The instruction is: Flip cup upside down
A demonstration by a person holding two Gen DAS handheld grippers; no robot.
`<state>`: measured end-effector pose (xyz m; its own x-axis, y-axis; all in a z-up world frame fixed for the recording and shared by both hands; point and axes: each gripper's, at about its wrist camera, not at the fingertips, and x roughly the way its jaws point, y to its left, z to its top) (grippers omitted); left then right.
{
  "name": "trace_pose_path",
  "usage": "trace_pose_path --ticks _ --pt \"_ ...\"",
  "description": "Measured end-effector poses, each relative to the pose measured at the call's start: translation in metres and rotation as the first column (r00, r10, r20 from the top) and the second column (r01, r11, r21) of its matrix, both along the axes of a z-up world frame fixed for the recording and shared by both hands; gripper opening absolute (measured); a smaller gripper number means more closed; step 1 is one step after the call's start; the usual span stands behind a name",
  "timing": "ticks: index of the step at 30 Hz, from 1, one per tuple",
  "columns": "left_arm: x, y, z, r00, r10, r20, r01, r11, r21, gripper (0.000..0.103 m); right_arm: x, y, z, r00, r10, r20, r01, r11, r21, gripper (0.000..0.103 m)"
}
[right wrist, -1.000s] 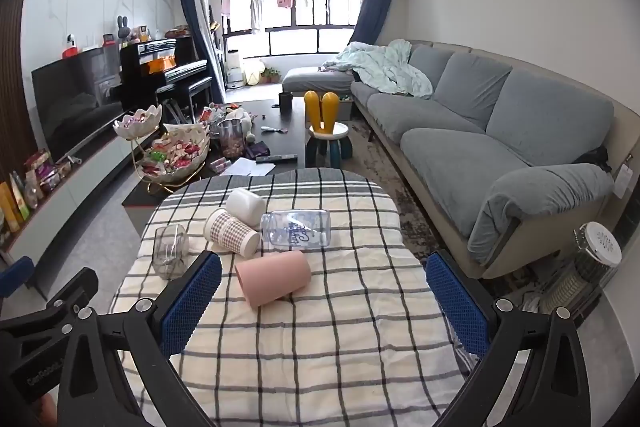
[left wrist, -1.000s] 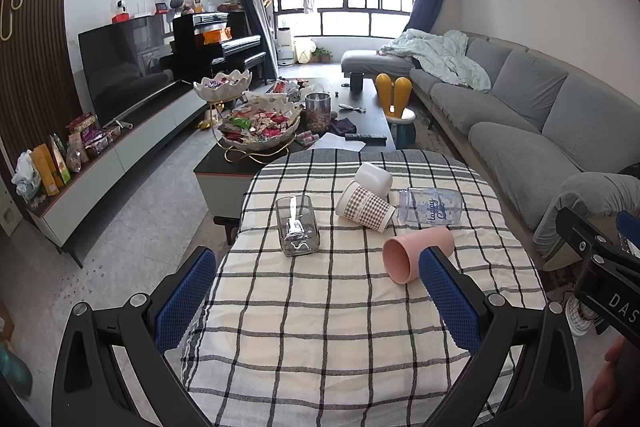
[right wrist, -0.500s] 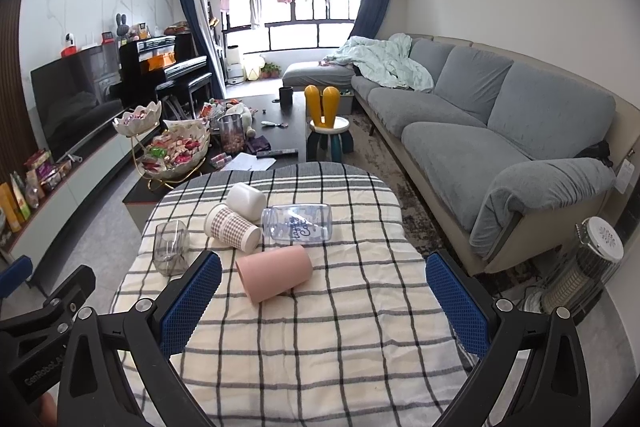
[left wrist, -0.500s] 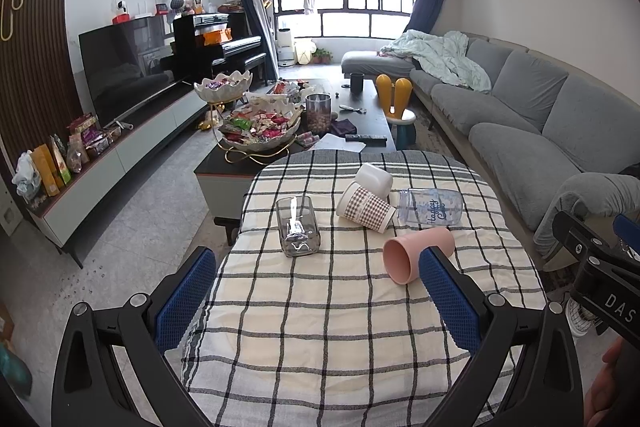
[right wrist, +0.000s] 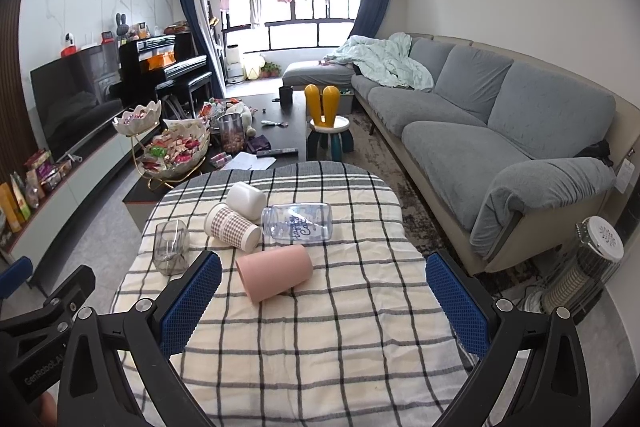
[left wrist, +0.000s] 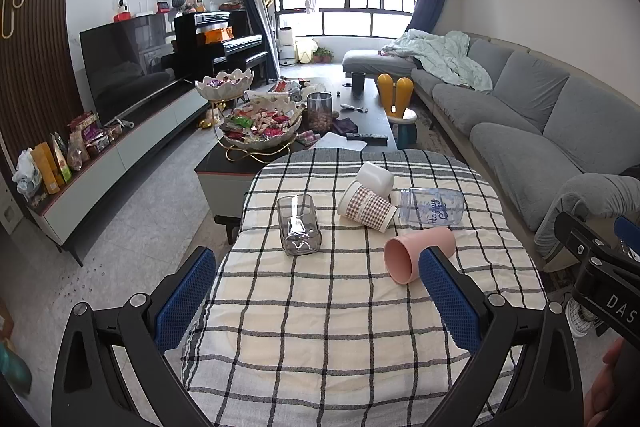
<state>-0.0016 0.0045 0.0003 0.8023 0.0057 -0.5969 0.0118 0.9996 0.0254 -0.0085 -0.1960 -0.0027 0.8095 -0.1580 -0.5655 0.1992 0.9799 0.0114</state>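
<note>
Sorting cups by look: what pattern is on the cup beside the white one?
Brown-and-white check on the checked cup, clearest in the left wrist view.

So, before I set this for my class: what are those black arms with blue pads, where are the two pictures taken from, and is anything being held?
There is no robot. A person holds one hand-held gripper in each hand, each with a camera looking forward along its two fingers. One picture comes from the left gripper, the other from the right gripper. The blue pads are the fingers. Both grippers are open and hold nothing. On the checked tablecloth five cups lie on their sides: a pink cup, a clear glass, a checked paper cup, a white cup and a clear printed cup.
</note>
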Motion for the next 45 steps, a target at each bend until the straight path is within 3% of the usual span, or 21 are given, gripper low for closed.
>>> trace_pose_path --ticks 27,45 --pt "0.001 0.001 -0.006 1.0 0.001 -0.013 -0.001 1.0 -0.006 0.103 0.006 0.003 -0.015 1.0 0.0 -0.024 0.0 1.0 -0.001 0.103" --pt "0.036 0.013 -0.025 0.998 0.049 -0.05 -0.05 0.999 -0.011 0.103 0.045 0.013 -0.021 0.997 0.013 -0.071 -0.014 1.0 -0.012 0.103"
